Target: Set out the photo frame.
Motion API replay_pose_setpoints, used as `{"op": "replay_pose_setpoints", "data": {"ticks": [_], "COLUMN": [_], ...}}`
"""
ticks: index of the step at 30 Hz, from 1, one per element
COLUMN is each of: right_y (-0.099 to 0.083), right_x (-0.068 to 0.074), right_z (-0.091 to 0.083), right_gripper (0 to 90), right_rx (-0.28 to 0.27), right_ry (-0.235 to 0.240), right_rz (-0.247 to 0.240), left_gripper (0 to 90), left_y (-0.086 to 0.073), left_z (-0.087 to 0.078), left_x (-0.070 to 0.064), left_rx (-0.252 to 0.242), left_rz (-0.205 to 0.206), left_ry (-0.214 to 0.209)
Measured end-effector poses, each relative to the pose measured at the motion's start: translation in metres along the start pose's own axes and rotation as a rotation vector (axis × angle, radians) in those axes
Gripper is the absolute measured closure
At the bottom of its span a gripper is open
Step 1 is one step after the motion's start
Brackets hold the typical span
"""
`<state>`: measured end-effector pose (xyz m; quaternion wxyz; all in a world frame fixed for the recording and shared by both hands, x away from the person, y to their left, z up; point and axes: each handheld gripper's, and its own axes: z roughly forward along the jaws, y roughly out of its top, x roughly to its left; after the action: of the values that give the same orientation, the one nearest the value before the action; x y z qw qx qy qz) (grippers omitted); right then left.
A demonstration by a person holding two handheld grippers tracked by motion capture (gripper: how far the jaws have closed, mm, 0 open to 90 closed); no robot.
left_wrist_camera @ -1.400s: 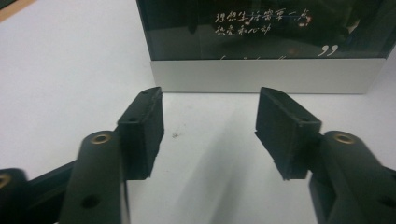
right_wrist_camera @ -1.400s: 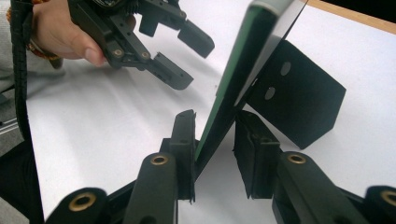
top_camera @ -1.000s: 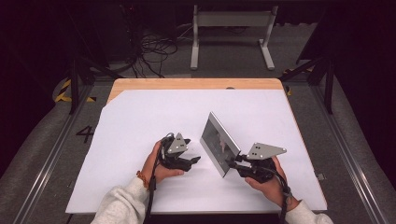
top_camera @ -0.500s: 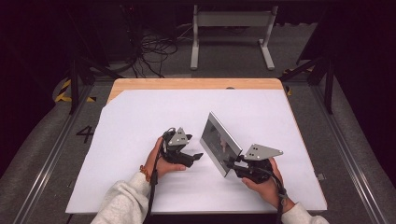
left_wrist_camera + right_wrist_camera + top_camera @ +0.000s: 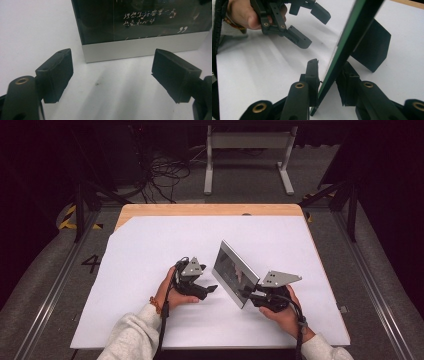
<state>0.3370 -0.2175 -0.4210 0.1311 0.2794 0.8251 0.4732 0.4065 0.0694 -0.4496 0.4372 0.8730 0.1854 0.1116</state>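
A silver-rimmed picture frame (image 5: 235, 272) with dark glass stands tilted on the white table cover (image 5: 150, 245). White handwriting shows on its glass in the left gripper view (image 5: 140, 22). My right gripper (image 5: 248, 295) is shut on the frame's near lower corner, a jaw on each side of the thin edge (image 5: 344, 42). The black easel back (image 5: 372, 47) props it from behind. My left gripper (image 5: 207, 291) is open just left of the frame, jaws pointing at its lower rim (image 5: 112, 75), with only bare table between them. The right gripper view also has it (image 5: 312, 27).
The white cover lies over a wooden table whose far edge (image 5: 210, 210) shows. Beyond it on the floor are cables (image 5: 165, 175) and a white metal stand (image 5: 250, 142). Dark rails run along both sides of the table.
My left gripper has edged slightly up and toward the frame. The frame and my right gripper have barely shifted.
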Motion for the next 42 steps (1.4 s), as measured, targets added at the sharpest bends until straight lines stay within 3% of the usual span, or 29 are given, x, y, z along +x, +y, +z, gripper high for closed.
{"op": "replay_pose_setpoints", "data": {"ticks": [10, 13, 17, 22, 33, 36, 38, 42], "right_y": [0.002, 0.003, 0.003, 0.004, 0.004, 0.003, 0.001, -0.005], "right_x": [-0.012, -0.012, -0.013, -0.016, -0.020, -0.019, -0.017, -0.016], "right_z": [0.001, 0.001, 0.002, 0.003, 0.005, 0.005, 0.004, 0.001], "right_gripper": [74.2, 74.8, 77.6, 80.1, 81.2, 79.9, 73.3, 74.5], "right_rx": [0.008, 0.012, 0.012, 0.009, -0.005, -0.008, 0.001, 0.010], "right_ry": [0.051, 0.047, 0.037, 0.042, 0.053, 0.040, 0.009, 0.008], "right_rz": [-0.019, -0.029, -0.040, -0.044, -0.033, -0.037, -0.042, -0.046], "left_gripper": [18.4, 18.4, 16.7, 16.9, 22.1, 23.0, 23.7, 22.2], "left_y": [0.001, 0.001, 0.005, 0.006, 0.009, 0.009, 0.009, 0.010], "left_z": [0.011, 0.014, 0.015, 0.013, 0.019, 0.018, 0.018, 0.016], "left_x": [0.002, 0.002, 0.008, 0.012, 0.010, 0.010, 0.010, 0.011], "left_rx": [0.025, 0.033, 0.028, 0.012, 0.005, 0.006, 0.016, -0.001], "left_rz": [0.016, 0.023, -0.014, -0.027, -0.009, -0.009, -0.002, -0.011], "left_ry": [-0.014, -0.017, -0.031, -0.045, -0.066, -0.060, -0.038, -0.039]}}
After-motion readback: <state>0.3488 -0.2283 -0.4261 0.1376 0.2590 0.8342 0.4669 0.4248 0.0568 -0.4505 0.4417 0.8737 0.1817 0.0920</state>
